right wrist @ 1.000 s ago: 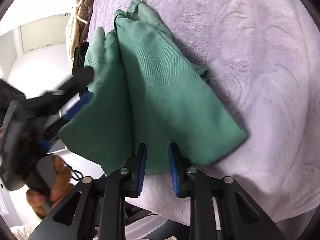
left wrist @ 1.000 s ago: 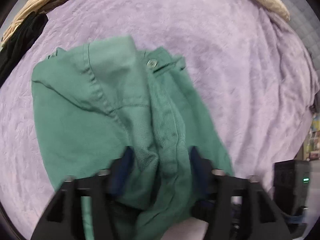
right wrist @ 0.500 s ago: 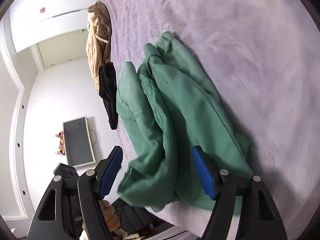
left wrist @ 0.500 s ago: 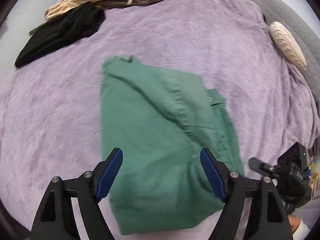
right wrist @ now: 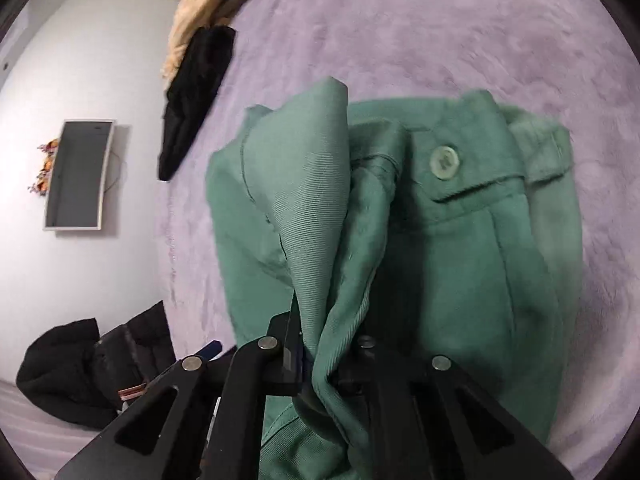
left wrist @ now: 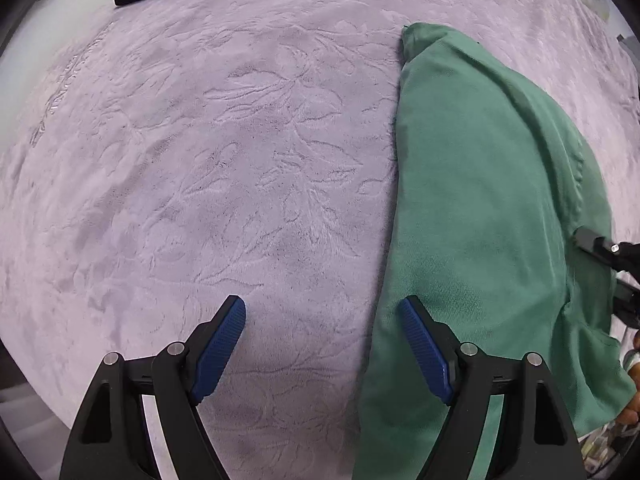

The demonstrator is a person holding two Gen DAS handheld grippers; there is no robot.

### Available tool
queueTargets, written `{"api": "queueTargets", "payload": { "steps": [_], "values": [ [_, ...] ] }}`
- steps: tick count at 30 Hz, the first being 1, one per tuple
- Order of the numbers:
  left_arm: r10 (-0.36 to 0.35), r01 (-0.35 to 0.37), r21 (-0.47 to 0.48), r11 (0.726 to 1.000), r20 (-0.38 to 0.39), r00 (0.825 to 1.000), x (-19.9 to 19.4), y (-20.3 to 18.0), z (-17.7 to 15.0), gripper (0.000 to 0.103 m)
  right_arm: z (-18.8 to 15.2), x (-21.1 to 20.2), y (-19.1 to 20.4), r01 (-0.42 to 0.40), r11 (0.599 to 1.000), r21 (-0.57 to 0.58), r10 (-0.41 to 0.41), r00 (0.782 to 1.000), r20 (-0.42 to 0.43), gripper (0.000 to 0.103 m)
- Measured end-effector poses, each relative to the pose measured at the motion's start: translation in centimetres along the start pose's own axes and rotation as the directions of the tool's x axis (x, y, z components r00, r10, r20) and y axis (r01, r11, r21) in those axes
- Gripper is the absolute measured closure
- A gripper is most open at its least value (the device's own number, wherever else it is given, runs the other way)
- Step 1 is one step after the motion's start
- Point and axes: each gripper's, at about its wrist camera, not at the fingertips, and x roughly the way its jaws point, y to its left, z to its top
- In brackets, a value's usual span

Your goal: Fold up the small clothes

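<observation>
Green shorts (left wrist: 484, 208) lie folded on the purple bedspread (left wrist: 224, 152), at the right in the left wrist view. My left gripper (left wrist: 322, 344) is open and empty, its right finger at the shorts' left edge. In the right wrist view my right gripper (right wrist: 324, 364) is shut on a bunched fold of the green shorts (right wrist: 460, 240) and lifts it; the waistband button (right wrist: 444, 163) faces up. The right gripper's body (left wrist: 608, 252) shows at the right edge of the left wrist view.
A black garment (right wrist: 192, 96) and a beige garment (right wrist: 200, 4) lie at the far side of the bed. A black jacket (right wrist: 80, 364) lies on the floor beside the bed. A wall screen (right wrist: 76, 176) hangs beyond.
My right gripper, open half a second ago, has shut on a fold of the shorts. My left gripper has let go, opened and shifted left off the shorts.
</observation>
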Motion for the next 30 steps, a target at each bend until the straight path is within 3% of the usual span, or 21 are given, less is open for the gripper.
{"api": "queueTargets", "payload": {
  "steps": [2,4,6,9,10,13,14,16,20,22,24,26,27,28,30],
  "values": [
    [0.027,-0.027,0.039,0.999,0.001,1.0,-0.3,-0.5,0.2,0.022,-0.7,-2.7,0.6,-0.064,0.998,-0.008,0.064,0.997,0.051,0.094],
    [0.008,-0.008,0.061,0.998,0.004,1.0,-0.9,-0.7,0.3,0.022,-1.4,-4.9,0.1,-0.103,0.995,0.01,0.102,0.991,0.082,0.094],
    [-0.056,0.056,0.065,0.996,0.009,0.998,-1.9,-1.2,0.3,0.022,-1.5,-5.6,-1.7,-0.044,0.998,0.037,0.04,0.995,0.095,0.094],
    [-0.095,0.093,0.109,0.99,0.015,0.995,-2.4,-2.9,-0.3,0.022,-0.6,-4.1,-5.6,0.131,0.987,0.095,-0.138,0.988,0.074,0.093],
    [-0.098,0.095,0.131,0.987,0.016,0.995,-2.2,-3.7,-0.5,0.022,-0.4,-3.3,-7.3,0.158,0.98,0.123,-0.165,0.985,0.052,0.087],
    [-0.102,0.103,0.16,0.982,-0.015,0.995,-0.6,-5.8,-0.8,0.008,-0.9,-4.1,-10.1,0.106,0.963,0.248,-0.124,0.991,0.058,0.072],
    [-0.1,0.102,0.17,0.98,-0.017,0.995,-0.1,-6.2,-1.0,0.008,-1.3,-4.9,-9.7,0.11,0.964,0.242,-0.132,0.989,0.073,0.068],
    [-0.079,0.08,0.185,0.98,-0.014,0.997,-0.1,-6.5,-1.0,0.008,-2.5,-6.8,-8.2,0.15,0.97,0.193,-0.17,0.981,0.09,0.047],
    [-0.063,0.061,0.198,0.978,0.002,0.998,-1.5,-5.5,-1.1,0.008,-6.1,-10.1,-4.8,0.107,0.988,0.11,-0.119,0.987,0.11,0.046],
    [-0.056,0.056,0.189,0.98,-0.001,0.998,-1.9,-4.5,-1.4,0.008,-8.0,-9.9,-3.0,0.102,0.993,0.063,-0.106,0.992,0.072,0.046],
    [-0.056,0.057,0.167,0.984,-0.011,0.998,-2.3,-3.5,-2.2,0.008,-9.3,-8.9,-2.9,0.155,0.987,0.037,-0.156,0.988,0.012,0.046],
    [-0.064,0.067,0.154,0.986,-0.023,0.998,-2.7,-3.1,-2.8,0.008,-10.1,-7.2,-3.7,0.25,0.967,0.042,-0.248,0.967,-0.052,0.052],
    [-0.064,0.068,0.153,0.986,-0.032,0.997,-2.6,-3.1,-3.2,0.008,-10.3,-6.7,-4.2,0.258,0.964,0.067,-0.254,0.965,-0.071,0.084],
    [-0.064,0.069,0.156,0.985,-0.04,0.997,-2.5,-3.1,-3.6,0.008,-10.3,-6.7,-4.3,0.229,0.969,0.093,-0.223,0.972,-0.069,0.1],
    [-0.065,0.074,0.168,0.983,-0.054,0.996,-2.3,-3.5,-4.4,0.008,-10.6,-8.0,-3.6,0.215,0.973,0.078,-0.215,0.977,-0.018,0.1]
  ]
}}
